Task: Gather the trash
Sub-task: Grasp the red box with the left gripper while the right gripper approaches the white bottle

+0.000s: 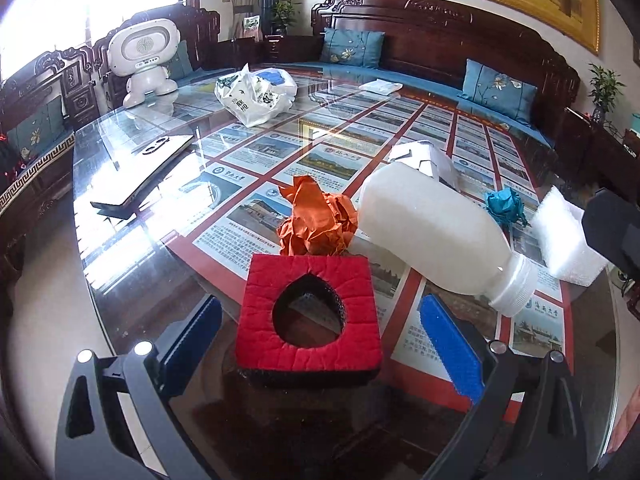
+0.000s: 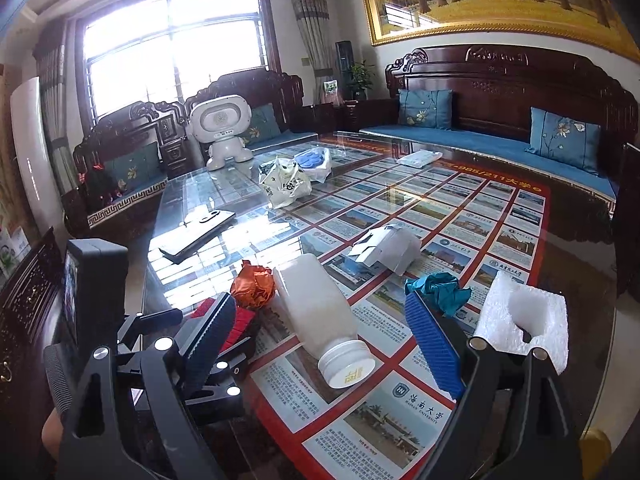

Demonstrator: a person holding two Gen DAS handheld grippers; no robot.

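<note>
My left gripper (image 1: 324,344) is open, its blue pads (image 1: 452,348) on either side of a red square foam piece (image 1: 308,344) with a hole in its middle, not pressing on it. Behind the foam lies a crumpled orange paper (image 1: 316,220). A white plastic bottle (image 2: 320,312) lies on its side between the fingers of my open right gripper (image 2: 320,344), cap towards me, untouched by the pads. A teal paper ball (image 2: 440,288), a white foam block (image 2: 524,320) and a crushed white carton (image 2: 384,248) sit to the right and behind.
All of it rests on a glass-topped table (image 2: 400,400) over a printed poster. Farther back are a white plastic bag (image 2: 288,184), a dark phone (image 2: 200,232) and a white toy robot (image 2: 220,128). Dark wooden sofas with blue cushions ring the table.
</note>
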